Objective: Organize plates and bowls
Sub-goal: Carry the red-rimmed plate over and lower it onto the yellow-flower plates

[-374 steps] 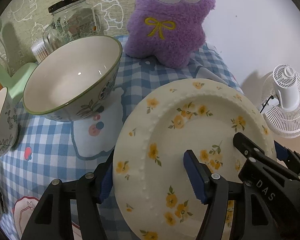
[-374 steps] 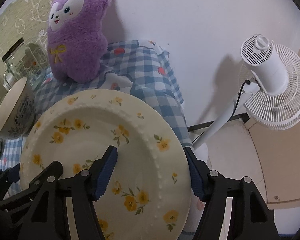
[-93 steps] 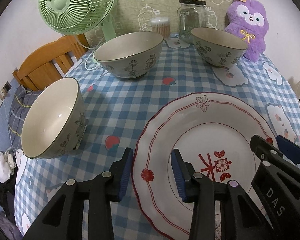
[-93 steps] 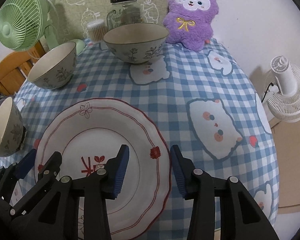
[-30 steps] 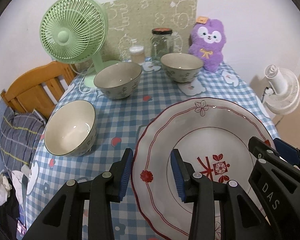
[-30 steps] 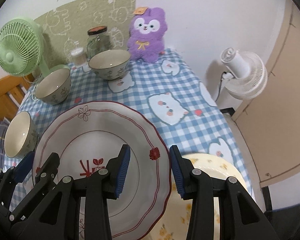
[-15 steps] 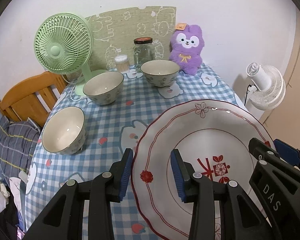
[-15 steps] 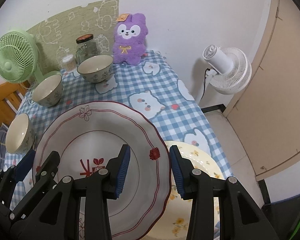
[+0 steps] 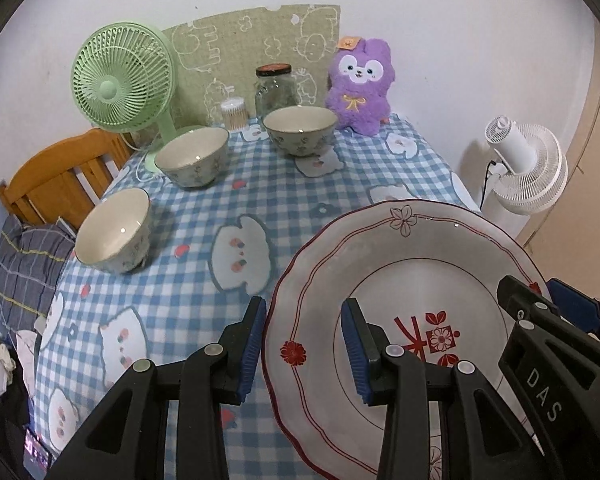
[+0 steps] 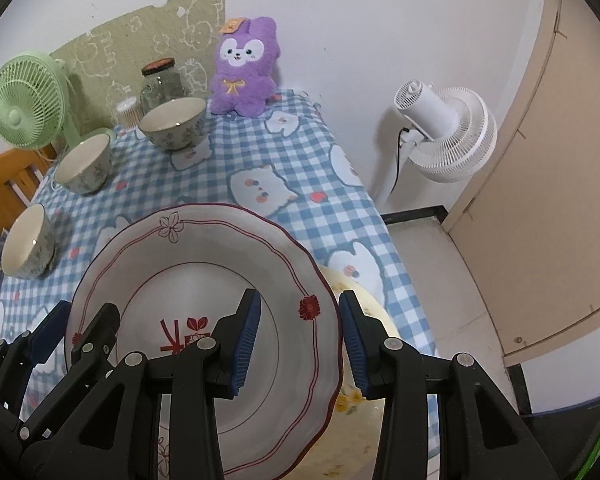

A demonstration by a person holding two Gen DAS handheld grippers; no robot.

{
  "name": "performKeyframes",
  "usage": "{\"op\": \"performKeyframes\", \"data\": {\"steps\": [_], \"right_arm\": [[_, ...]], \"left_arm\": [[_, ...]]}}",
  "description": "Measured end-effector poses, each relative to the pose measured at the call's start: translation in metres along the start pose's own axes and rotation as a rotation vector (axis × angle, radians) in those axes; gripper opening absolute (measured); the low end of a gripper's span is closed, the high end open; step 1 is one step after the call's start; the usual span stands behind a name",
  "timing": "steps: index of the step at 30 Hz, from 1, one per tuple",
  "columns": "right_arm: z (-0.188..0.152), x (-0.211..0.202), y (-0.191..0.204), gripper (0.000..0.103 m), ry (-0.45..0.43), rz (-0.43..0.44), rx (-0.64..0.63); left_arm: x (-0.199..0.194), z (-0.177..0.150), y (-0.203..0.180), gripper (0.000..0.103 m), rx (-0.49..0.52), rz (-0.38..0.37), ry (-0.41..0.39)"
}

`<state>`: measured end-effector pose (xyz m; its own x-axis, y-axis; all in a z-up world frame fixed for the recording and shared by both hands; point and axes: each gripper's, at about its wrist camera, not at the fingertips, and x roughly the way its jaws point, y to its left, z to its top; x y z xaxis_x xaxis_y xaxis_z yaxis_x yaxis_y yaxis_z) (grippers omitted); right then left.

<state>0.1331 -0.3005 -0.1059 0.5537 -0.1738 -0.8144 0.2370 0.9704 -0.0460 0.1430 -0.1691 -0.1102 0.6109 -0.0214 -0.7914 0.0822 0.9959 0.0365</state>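
Observation:
A white plate with red trim (image 9: 420, 280) (image 10: 204, 264) is held in the air above the table between both grippers. My left gripper (image 9: 304, 344) is shut on its left rim. My right gripper (image 10: 300, 344) is shut on its right rim. A cream plate with yellow flowers (image 10: 360, 396) lies on the table's near right corner, mostly hidden under the held plate. Three floral bowls stand on the checked cloth: near left (image 9: 114, 232) (image 10: 28, 248), middle (image 9: 192, 162) (image 10: 84, 164), and far (image 9: 300, 130) (image 10: 174, 124).
A green fan (image 9: 124, 80), a glass jar (image 9: 276, 88), a cotton swab pot (image 9: 234, 114) and a purple plush toy (image 9: 360, 88) stand along the table's back edge. A white floor fan (image 10: 444, 132) stands to the right of the table. A wooden chair (image 9: 56, 176) is at left.
Both grippers have carried the red-trimmed plate up and back toward the near right corner; the table looks farther away. The yellow-flowered plate is now more covered by it.

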Motion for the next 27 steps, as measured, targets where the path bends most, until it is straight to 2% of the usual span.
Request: {"op": "performKeyframes", "data": {"steps": [12, 27], "right_arm": [[-0.013, 0.024, -0.036, 0.044, 0.049, -0.007, -0.027], [-0.024, 0.057, -0.049, 0.044, 0.110, 0.005, -0.070]], "left_arm": [[0.012, -0.019, -0.038, 0.038, -0.006, 0.005, 0.041], [0.036, -0.039, -0.061, 0.038, -0.030, 0.034, 0.104]]}}
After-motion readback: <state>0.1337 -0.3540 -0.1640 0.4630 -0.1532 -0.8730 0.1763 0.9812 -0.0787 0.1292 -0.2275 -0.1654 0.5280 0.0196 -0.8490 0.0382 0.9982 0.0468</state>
